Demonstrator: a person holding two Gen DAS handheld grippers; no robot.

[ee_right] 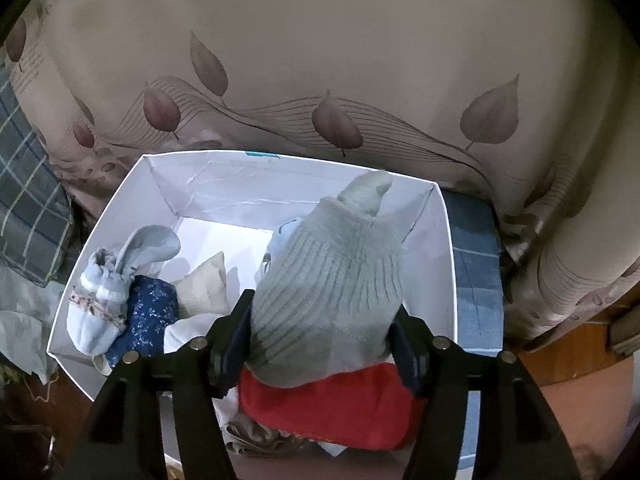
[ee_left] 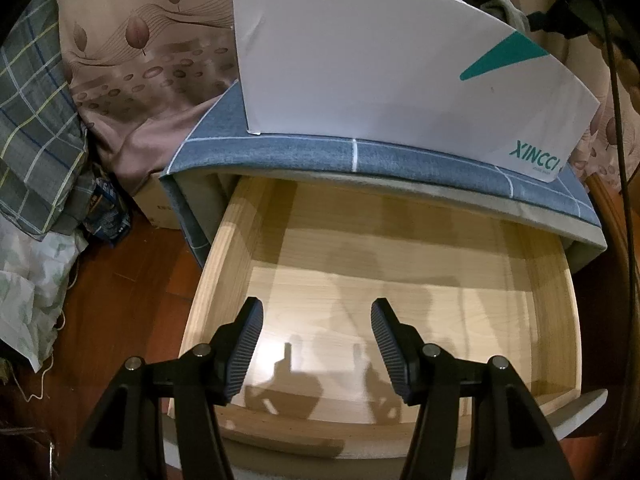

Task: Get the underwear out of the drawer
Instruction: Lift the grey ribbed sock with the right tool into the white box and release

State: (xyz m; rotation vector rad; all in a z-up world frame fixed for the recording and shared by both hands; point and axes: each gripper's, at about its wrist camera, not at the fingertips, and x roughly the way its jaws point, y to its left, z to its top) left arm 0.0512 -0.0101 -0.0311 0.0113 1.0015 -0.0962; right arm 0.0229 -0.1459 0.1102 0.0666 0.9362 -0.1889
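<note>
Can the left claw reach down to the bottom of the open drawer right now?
Probably yes. The left claw hangs open right above the drawer, pointing down into it. Nothing lies between the claw and the bare wooden bottom. The white box sits farther back on the cabinet top, out of the way.

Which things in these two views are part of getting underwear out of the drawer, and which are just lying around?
Job in hand:
- drawer, open, only bare wood showing
- grey ribbed garment between the fingers of the right gripper, over the white box
- left gripper, open above the drawer

Lying about:
- plaid cloth
- leaf-print bedding
- blue checked cover
</note>
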